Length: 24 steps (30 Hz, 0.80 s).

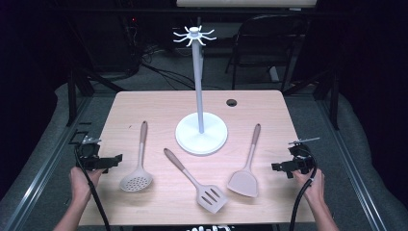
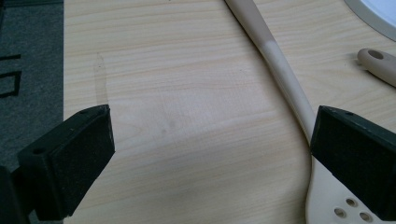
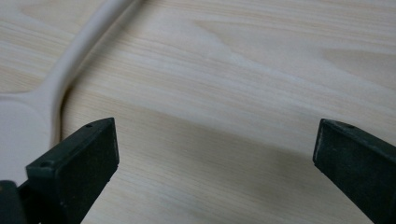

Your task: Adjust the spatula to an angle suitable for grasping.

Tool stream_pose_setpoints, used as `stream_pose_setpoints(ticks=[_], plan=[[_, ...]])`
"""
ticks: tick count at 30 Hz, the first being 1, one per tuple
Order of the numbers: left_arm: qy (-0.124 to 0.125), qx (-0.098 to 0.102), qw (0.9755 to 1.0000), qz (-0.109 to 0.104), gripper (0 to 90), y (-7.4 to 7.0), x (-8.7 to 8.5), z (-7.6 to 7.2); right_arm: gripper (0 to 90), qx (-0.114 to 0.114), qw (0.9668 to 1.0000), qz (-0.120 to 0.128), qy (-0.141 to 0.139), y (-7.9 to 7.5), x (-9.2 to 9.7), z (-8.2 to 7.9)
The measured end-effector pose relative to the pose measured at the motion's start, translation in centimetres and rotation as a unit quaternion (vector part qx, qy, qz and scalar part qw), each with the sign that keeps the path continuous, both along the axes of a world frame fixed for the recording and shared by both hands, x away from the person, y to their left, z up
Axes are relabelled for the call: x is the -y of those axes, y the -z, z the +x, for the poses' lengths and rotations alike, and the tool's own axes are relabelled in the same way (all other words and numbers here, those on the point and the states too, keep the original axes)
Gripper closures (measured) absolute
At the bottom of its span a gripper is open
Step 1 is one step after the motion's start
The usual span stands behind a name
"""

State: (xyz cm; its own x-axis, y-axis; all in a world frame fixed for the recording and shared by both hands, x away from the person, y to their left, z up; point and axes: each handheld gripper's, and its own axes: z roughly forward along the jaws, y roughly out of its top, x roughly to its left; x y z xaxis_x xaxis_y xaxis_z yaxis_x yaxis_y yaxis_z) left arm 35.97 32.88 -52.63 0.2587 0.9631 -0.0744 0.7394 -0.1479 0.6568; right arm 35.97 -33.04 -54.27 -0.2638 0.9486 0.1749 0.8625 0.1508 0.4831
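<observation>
Skimmer (image 1: 136,179), the utensil nearest my left gripper (image 1: 115,159), lies flat on the table (image 1: 144,103), long axis running almost straight away from me, perforated round head at the near end, handle tip far. It is pale beige with a darker brown grip; in the left gripper view its shaft (image 2: 285,77) passes just beside one pad. The solid turner (image 1: 244,182) lies likewise near my right gripper (image 1: 275,167), blade near, brown handle angled away and slightly right. A slotted turner (image 1: 209,196) lies between them, and a white hook stand (image 1: 201,134) is behind. Both hands (image 1: 82,179) hold the grippers low at the table's side edges, pointing inward toward the utensils. Both sets of jaws are spread wide over bare wood, gripping nothing.
</observation>
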Motion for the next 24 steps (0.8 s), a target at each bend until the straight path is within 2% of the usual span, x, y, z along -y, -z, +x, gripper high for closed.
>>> stream_pose_setpoints(ticks=[2, 8, 9, 10, 11, 12, 14, 15, 18, 22, 24], plan=[[0.003, -0.001, 1.0000, -0.001, 0.0, 0.0, 0.0, 0.0, 0.9, -0.002, 1.0000, -0.005, -0.003, -0.2, -0.3, 0.0], [0.007, 0.000, 1.0000, -0.001, 0.0, -0.1, 0.2, -0.1, 4.0, 0.009, 1.0000, -0.002, 0.001, -0.5, -1.3, 0.0], [0.007, -0.001, 1.0000, -0.001, 0.0, 0.0, 0.2, -0.1, 5.1, 0.003, 1.0000, -0.006, -0.006, -0.6, -1.4, 0.0], [0.007, 0.000, 1.0000, 0.000, 0.0, 0.0, 0.2, -0.1, 6.8, 0.004, 0.9999, -0.006, -0.007, -0.7, -1.5, 0.1], [0.007, 0.000, 1.0000, 0.001, 0.0, 0.0, 0.1, 0.0, 12.6, 0.004, 0.9999, -0.013, -0.005, -0.8, -1.8, 0.1], [0.007, 0.000, 1.0000, 0.001, 0.0, 0.0, 0.1, 0.0, 14.8, 0.009, 0.9999, -0.007, -0.006, -0.8, -2.0, 0.2], [0.007, -0.001, 1.0000, 0.003, 0.0, 0.0, 0.1, 0.1, 15.8, 0.013, 0.9999, -0.009, -0.006, -0.8, -2.1, 0.2], [0.006, -0.002, 1.0000, 0.006, 0.1, 0.1, 0.2, 0.2, 22.0, 0.026, 0.9996, -0.011, -0.005, -1.1, -2.4, 0.1], [0.006, -0.003, 1.0000, 0.006, 0.1, 0.1, 0.1, 0.2, 24.5, 0.034, 0.9994, -0.008, -0.003, -1.3, -2.7, 0.1], [0.003, -0.002, 1.0000, 0.003, 0.2, 0.1, -0.1, 0.2, 30.9, 0.030, 0.9995, 0.000, -0.011, -1.4, -4.1, 0.3], [0.002, -0.002, 1.0000, 0.002, 0.2, 0.1, -0.1, 0.2, 33.0, 0.028, 0.9994, -0.006, -0.019, -1.3, -4.9, 0.5]])
